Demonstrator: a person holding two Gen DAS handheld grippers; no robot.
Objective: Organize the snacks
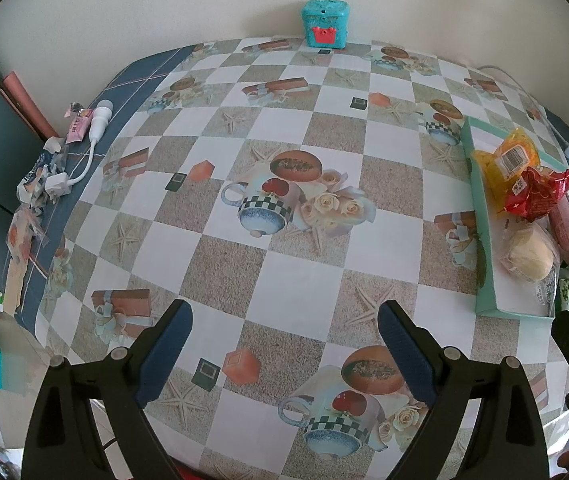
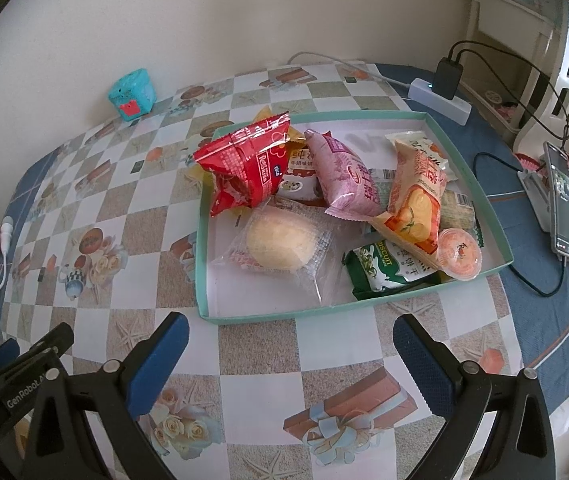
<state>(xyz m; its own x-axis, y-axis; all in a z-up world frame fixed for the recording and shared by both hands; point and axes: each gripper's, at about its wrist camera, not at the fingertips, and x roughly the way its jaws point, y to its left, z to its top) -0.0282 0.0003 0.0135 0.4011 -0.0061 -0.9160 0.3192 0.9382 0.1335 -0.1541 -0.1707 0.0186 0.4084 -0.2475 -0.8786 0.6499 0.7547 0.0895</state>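
Observation:
A shallow teal tray (image 2: 204, 272) on the patterned tablecloth holds several wrapped snacks: a red packet (image 2: 244, 168), a pink packet (image 2: 344, 176), an orange biscuit packet (image 2: 416, 196), a clear-wrapped round cake (image 2: 280, 240), a green biscuit pack (image 2: 388, 272) and a small orange jelly cup (image 2: 458, 254). My right gripper (image 2: 290, 344) hangs open just in front of the tray's near wall, nothing between its fingers. My left gripper (image 1: 284, 332) is open over bare tablecloth, left of the tray (image 1: 484, 240), where the red packet (image 1: 536, 194) and a yellow packet (image 1: 508, 160) show.
A turquoise box (image 1: 325, 23) stands at the wall. A white cable with plug (image 1: 84, 148) and torn wrappers (image 1: 40, 176) lie at the table's left edge. Right of the tray are a power strip with charger (image 2: 444, 88), cables and a phone on a stand (image 2: 562, 200).

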